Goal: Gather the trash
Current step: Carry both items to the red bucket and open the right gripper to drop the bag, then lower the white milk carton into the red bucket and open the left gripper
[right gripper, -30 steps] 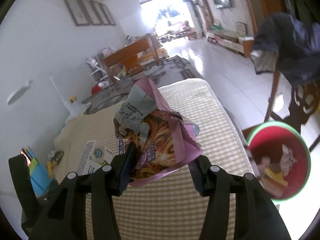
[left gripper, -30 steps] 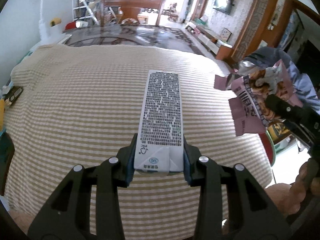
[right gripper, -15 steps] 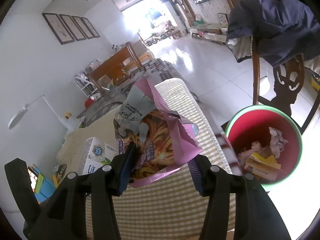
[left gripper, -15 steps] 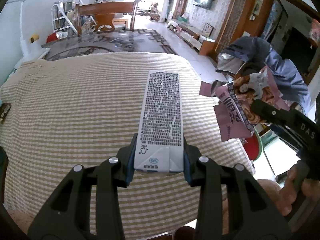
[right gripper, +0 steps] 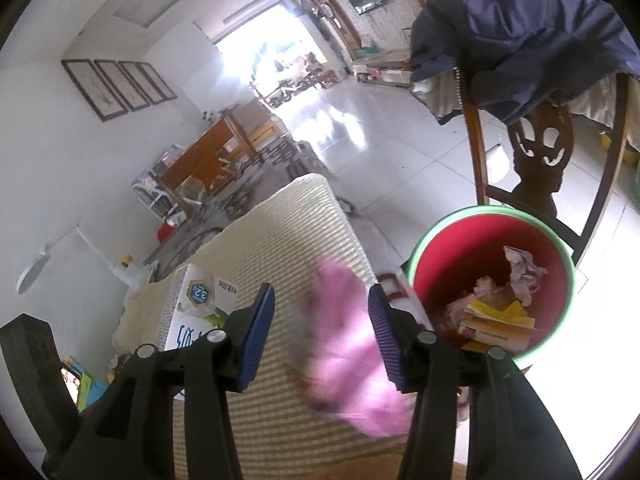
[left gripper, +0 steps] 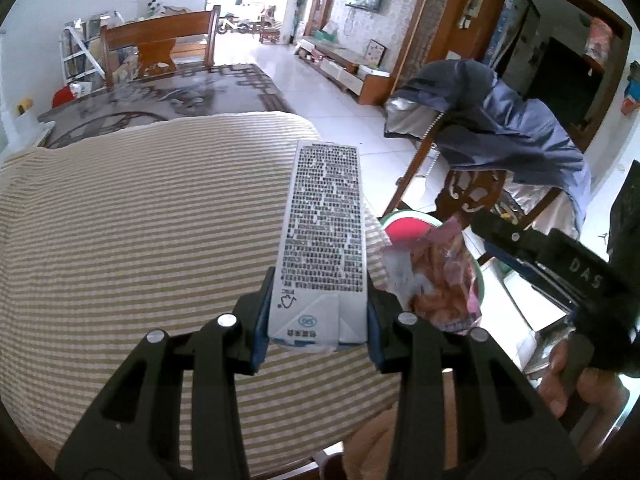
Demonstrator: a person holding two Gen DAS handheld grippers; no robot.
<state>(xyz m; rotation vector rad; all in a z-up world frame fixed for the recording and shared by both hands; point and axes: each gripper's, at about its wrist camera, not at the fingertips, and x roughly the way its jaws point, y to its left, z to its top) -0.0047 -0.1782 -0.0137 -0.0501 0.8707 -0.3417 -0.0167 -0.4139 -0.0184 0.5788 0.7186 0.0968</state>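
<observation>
My left gripper (left gripper: 318, 320) is shut on a white milk carton (left gripper: 324, 220), which sticks out forward over the striped tablecloth (left gripper: 140, 220). The right gripper (right gripper: 320, 320) hangs near the table edge beside a red bin with a green rim (right gripper: 440, 232). Its jaws are closing, but the pads stand clear of the pink snack bag (right gripper: 348, 344). The bag is a blur, slipping down between and below the fingers. In the left wrist view the bag (left gripper: 436, 276) hangs over the bin (left gripper: 404, 216), beneath the right gripper's arm (left gripper: 560, 264). The carton (right gripper: 196, 300) also shows in the right wrist view.
The bin holds crumpled paper and yellow wrappers (right gripper: 500, 316). A wooden chair draped with a blue jacket (left gripper: 500, 128) stands right behind the bin. A person's hand (left gripper: 568, 380) holds the right gripper. White tiled floor (right gripper: 380, 140) lies beyond the table.
Both views have swung right toward the bin. The pink bag, gripped before, has come loose from the right pads and is dropping, blurred. The left gripper still holds the carton.
</observation>
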